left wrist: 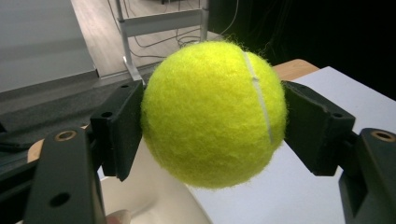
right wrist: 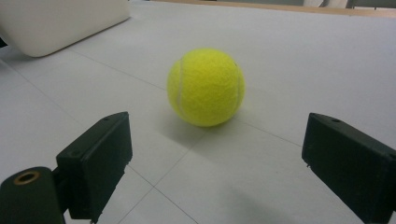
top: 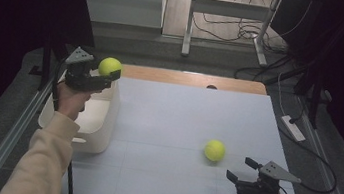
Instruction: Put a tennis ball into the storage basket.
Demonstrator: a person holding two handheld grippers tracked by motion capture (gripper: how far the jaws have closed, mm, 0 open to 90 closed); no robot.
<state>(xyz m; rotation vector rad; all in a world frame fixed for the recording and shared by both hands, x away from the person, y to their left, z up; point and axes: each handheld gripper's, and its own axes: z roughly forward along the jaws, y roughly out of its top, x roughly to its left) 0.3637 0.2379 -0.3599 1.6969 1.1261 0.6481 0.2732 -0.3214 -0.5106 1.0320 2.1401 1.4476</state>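
Note:
My left gripper (top: 109, 71) is shut on a yellow tennis ball (top: 109, 65), held in the air above the far right corner of a white bin (top: 100, 118). In the left gripper view both black pads press the sides of that ball (left wrist: 212, 114), with the bin's rim (left wrist: 154, 196) below it. A second tennis ball (top: 215, 150) rests on the white table top (top: 183, 113). My right gripper (top: 242, 170) stands open near the table's front right, pointing at it from a short way off. The right gripper view has this ball (right wrist: 206, 87) ahead of the spread jaws, beyond their tips.
The white bin (right wrist: 56, 23) stands at the table's left edge. A wooden strip (top: 192, 79) runs along the far edge. Beyond the table are a metal stand (top: 231, 14) and loose cables on the floor. A white power strip (top: 293, 128) lies off the right side.

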